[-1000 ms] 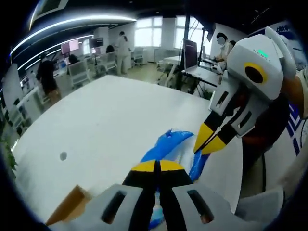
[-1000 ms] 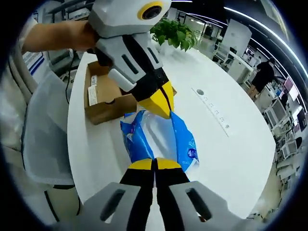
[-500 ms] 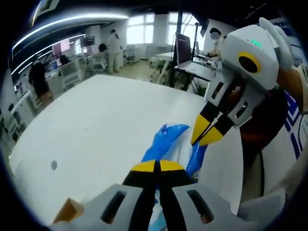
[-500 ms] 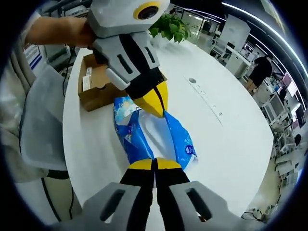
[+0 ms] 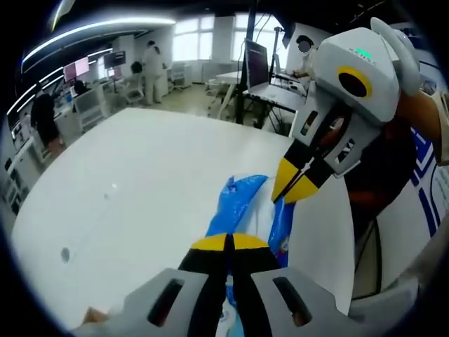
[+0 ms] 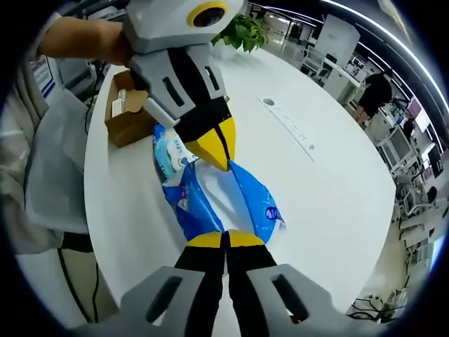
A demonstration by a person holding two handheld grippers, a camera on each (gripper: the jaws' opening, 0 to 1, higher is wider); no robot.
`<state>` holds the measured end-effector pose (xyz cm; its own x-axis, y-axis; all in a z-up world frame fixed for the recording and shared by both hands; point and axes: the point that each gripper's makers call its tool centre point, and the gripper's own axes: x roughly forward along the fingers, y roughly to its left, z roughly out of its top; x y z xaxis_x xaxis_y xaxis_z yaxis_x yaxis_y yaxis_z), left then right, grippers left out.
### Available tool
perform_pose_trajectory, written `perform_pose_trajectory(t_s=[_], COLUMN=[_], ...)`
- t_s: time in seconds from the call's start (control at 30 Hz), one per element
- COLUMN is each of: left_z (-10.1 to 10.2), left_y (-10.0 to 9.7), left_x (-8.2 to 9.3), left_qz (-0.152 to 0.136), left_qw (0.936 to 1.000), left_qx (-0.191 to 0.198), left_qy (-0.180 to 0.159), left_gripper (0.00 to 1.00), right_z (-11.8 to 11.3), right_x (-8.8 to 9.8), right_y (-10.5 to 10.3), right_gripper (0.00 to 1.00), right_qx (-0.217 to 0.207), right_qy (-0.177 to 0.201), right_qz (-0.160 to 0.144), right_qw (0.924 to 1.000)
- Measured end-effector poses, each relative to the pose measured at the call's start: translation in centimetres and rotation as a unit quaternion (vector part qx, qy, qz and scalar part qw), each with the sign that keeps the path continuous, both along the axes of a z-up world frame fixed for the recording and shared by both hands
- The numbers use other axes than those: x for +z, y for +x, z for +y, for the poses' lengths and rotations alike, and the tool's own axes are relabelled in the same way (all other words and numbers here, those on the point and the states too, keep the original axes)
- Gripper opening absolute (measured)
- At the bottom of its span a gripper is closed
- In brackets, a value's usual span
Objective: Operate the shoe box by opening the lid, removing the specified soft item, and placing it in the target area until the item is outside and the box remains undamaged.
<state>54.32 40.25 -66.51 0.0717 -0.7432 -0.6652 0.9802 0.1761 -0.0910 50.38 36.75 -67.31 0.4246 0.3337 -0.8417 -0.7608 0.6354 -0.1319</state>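
Open office around a white table

The white table [image 6: 337, 189] carries a long power strip [image 6: 286, 121] and a potted plant [image 6: 242, 29] at its far end. Beyond stand desks, a monitor [image 5: 255, 64], and what look like people [image 5: 150, 67] standing.

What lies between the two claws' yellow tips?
The blue soft pack spans the stretch from the right claw to the left claw, shown in the right gripper view, above the white table.
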Motion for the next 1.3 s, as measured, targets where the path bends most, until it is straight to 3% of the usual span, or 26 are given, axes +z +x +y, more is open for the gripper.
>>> perform_pose_trajectory(t_s=[0.5, 0.9, 1.3], left_z=[-3.3, -4.1, -4.3], left_y=[-1.0, -0.8, -0.7], left_x=[-2.8, -5.6, -7.0], left_qz=[0.016, 0.033, 0.046], left_qw=[0.9993, 0.9983, 0.9977], left_qx=[-0.033, -0.040, -0.038], left_qy=[0.011, 0.027, 0.032], left_gripper=[0.00, 0.00, 0.00], right_z=[-3.6, -4.3, -4.2], right_x=[-2.9, -5.9, -7.6], right_y=[-0.4, -0.4, -0.5], right_gripper=[0.00, 0.00, 0.00], right_qx=[-0.026, -0.034, -0.042], right_qy=[-0.006, -0.001, 0.004], right_qz=[0.017, 0.031, 0.040], right_qw=[0.9995, 0.9990, 0.9983])
